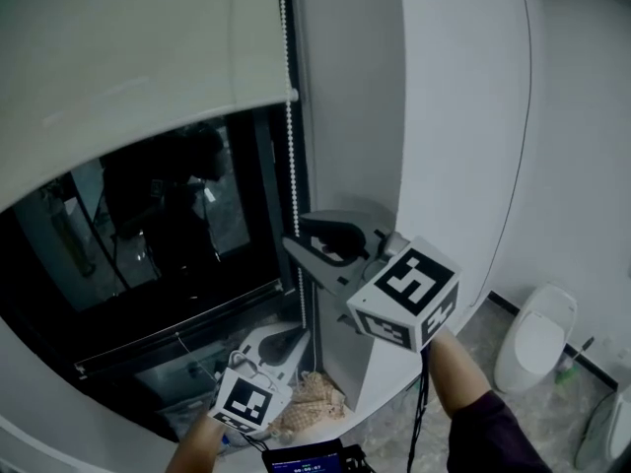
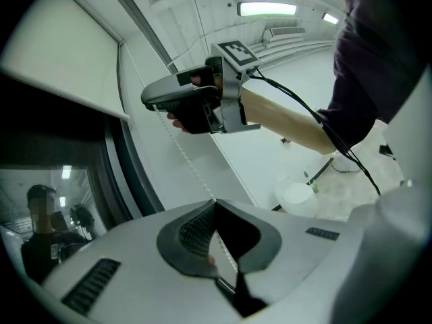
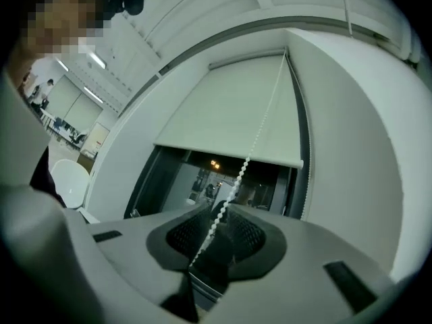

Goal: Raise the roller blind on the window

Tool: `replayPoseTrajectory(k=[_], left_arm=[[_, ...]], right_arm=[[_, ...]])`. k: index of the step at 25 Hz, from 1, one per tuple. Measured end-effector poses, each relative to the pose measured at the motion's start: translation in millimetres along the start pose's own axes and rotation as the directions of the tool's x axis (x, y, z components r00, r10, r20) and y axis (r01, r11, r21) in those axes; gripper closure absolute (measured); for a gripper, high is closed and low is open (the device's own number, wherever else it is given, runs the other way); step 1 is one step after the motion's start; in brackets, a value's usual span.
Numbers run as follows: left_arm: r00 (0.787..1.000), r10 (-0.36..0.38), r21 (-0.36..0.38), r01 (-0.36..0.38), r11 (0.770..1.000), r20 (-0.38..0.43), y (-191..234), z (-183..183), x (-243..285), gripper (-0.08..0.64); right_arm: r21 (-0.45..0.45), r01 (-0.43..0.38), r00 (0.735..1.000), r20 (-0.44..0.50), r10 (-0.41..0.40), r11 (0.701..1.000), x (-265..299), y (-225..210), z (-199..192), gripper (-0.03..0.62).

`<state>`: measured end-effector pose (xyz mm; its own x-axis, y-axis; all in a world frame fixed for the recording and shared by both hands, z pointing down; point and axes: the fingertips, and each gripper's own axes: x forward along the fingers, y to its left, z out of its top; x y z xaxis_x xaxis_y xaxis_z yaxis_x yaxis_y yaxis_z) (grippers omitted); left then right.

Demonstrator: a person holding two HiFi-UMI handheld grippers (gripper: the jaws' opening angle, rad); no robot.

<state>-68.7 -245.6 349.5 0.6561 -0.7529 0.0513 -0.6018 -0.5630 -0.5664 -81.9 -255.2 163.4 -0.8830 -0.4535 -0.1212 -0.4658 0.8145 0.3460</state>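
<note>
Partly raised roller blind [image 1: 128,37] covers upper part of window [image 1: 168,254]; dark glass shows below blind's lower edge. White bead chain [image 1: 290,156] hangs along window's right side. Lower down, left gripper [image 2: 214,205] is pinched together on bead chain. Higher up, right gripper [image 3: 218,209] is spread, with bead chain running loose between its pads, unclamped.

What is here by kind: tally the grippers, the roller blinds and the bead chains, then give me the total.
Grippers: 2 (left gripper, right gripper)
Roller blind: 1
Bead chain: 1
Total: 4
</note>
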Motion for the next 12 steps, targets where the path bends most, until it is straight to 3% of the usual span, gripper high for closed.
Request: replayPoseTrajectory(k=[5,8,12], left_arm=[[0.999,-0.021,0.004,0.022,1.0,-0.048,-6,-19,-5,0.549],[0.997,-0.048,-0.007,0.048,0.999,-0.068,-5,-31,-10,0.548],[0.998,-0.062,-0.116,0.064,0.991,0.023,17,-11,-29,0.546]], right_arm=[[-0.116,0.033,0.997,-0.064,-0.04,0.993,2,14,-17,0.568],[-0.204,0.069,0.995,-0.054,-0.082,0.977,3,22,-25,0.583],[-0.252,0.075,0.993,-0.075,-0.097,0.965,3,29,-37,0.583]])
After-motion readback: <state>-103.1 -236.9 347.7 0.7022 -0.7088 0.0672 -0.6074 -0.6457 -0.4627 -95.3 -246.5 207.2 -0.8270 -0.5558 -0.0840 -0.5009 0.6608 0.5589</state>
